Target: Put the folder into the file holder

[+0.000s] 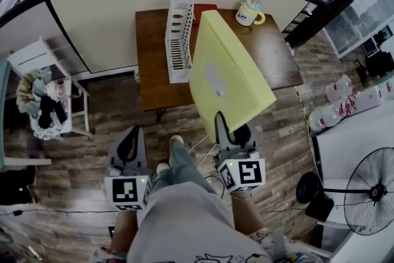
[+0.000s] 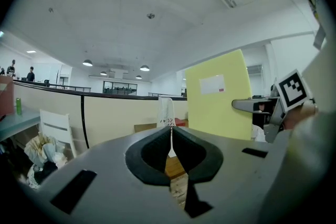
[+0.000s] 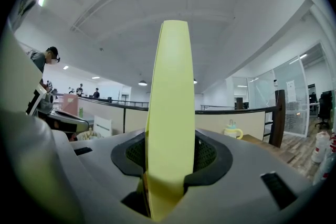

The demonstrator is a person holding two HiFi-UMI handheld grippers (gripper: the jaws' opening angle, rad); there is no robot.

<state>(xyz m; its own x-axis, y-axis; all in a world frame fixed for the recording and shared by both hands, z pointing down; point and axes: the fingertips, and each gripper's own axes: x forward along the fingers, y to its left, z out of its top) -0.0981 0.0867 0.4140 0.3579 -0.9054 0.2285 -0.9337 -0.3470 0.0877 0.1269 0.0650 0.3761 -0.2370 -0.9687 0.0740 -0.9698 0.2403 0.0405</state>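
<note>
A large pale yellow folder [image 1: 228, 77] stands on edge in the air in front of the brown table [image 1: 154, 80], tilted toward it. My right gripper [image 1: 231, 127] is shut on its lower near edge; in the right gripper view the folder [image 3: 170, 107] fills the gap between the pads. The white slotted file holder [image 1: 180, 40] stands upright on the table, left of the folder. My left gripper [image 1: 130, 143] hangs low at the left, away from the table, shut and empty [image 2: 171, 145]. The left gripper view shows the file holder [image 2: 167, 112] ahead and the folder [image 2: 218, 94] to its right.
A small cup with a yellow handle [image 1: 249, 11] and a red item [image 1: 207, 7] sit at the table's back. A white chair piled with clothes [image 1: 46, 98] stands at the left. Plastic bottles [image 1: 337, 109] and a floor fan [image 1: 369, 191] are at the right.
</note>
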